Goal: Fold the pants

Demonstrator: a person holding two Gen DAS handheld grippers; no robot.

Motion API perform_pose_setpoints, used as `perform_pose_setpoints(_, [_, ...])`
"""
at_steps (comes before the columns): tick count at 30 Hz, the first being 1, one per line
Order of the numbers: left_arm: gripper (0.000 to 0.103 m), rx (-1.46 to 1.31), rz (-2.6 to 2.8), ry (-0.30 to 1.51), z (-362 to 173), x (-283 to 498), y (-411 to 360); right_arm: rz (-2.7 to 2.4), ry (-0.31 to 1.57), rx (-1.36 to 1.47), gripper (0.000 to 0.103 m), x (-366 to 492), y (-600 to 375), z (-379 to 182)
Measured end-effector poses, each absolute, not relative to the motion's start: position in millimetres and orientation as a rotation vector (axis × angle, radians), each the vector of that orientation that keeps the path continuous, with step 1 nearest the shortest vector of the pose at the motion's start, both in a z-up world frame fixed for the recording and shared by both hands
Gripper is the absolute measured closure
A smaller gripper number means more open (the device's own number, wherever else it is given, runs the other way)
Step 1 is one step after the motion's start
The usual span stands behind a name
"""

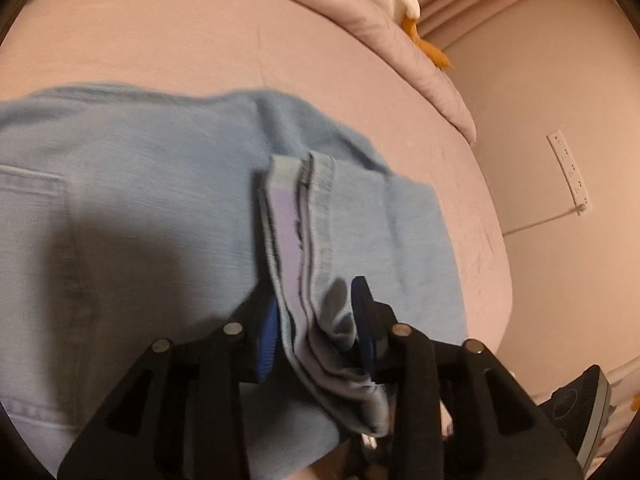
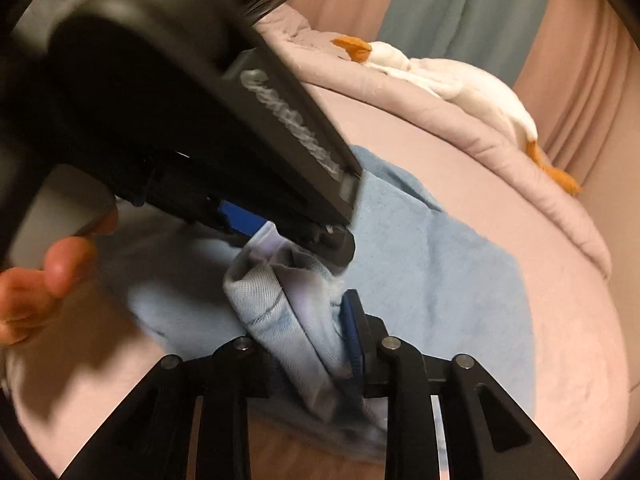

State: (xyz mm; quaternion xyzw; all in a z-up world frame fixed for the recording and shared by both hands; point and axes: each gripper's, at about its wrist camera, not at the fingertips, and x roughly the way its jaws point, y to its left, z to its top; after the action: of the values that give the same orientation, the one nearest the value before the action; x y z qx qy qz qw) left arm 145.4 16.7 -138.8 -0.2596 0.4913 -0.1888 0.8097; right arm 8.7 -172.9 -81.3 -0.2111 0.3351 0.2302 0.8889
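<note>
Light blue jeans lie across a pink bed. My left gripper is shut on the leg hems of the jeans, which stand bunched between its blue pads above the spread fabric; a back pocket shows at the left. In the right wrist view, my right gripper is shut on another bunch of the jeans' hem. The left gripper's black body looms just above and left of it, also gripping the fabric. The jeans spread to the right beneath.
A white plush goose with orange feet lies on a folded pink quilt at the bed's far side. A hand holds the left gripper. A wall power strip and a dark device lie off the bed's right edge.
</note>
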Motion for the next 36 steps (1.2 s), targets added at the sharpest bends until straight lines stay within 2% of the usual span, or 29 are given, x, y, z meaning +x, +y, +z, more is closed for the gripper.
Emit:
perform_pose_setpoints(1, [0.063,-0.531,-0.391,1.036,-135,143,21,0.514,0.704,-0.409,0.061,6,-179,-78])
perform_pose_setpoints(3, [0.059,-0.471,-0.353,1.010,-128,139,31,0.587,0.728,-0.322,0.057,-3,-196,-68])
perform_pose_setpoints(8, [0.057,-0.438,-0.307,0.950,-114,132,49,0.706,0.741,-0.082,0.056,-15,-260,-38])
perform_pose_setpoints(10, [0.057,-0.433,-0.347,0.923,-106,131,39,0.696,0.721,0.012,0.056,-17,-285,-26])
perform_pose_setpoints(14, [0.057,-0.359,-0.462,0.910,-95,137,-4,0.611,0.738,0.233,0.057,33,-344,-15])
perform_pose_setpoints(16, [0.057,-0.331,-0.482,0.917,-93,149,-25,0.506,0.756,0.214,0.065,58,-361,-18])
perform_pose_setpoints(21, [0.059,-0.212,-0.507,1.058,-116,170,-65,0.401,0.818,0.110,0.068,90,-364,-31])
perform_pose_setpoints(24, [0.060,-0.136,-0.521,1.101,-131,155,-66,0.423,0.845,0.046,0.078,110,-345,-40])
perform_pose_setpoints(26, [0.064,-0.094,-0.539,1.092,-136,136,-57,0.406,0.908,-0.025,0.079,120,-332,-55])
perform_pose_setpoints(27, [0.067,-0.075,-0.546,1.082,-136,126,-51,0.393,0.946,-0.053,0.083,126,-329,-64])
perform_pose_setpoints(29, [0.067,-0.092,-0.555,1.075,-135,116,-40,0.392,0.974,-0.081,0.084,135,-323,-75])
perform_pose_setpoints(36, [0.070,-0.185,-0.537,1.056,-138,96,-23,0.344,0.973,-0.077,0.084,126,-314,-57])
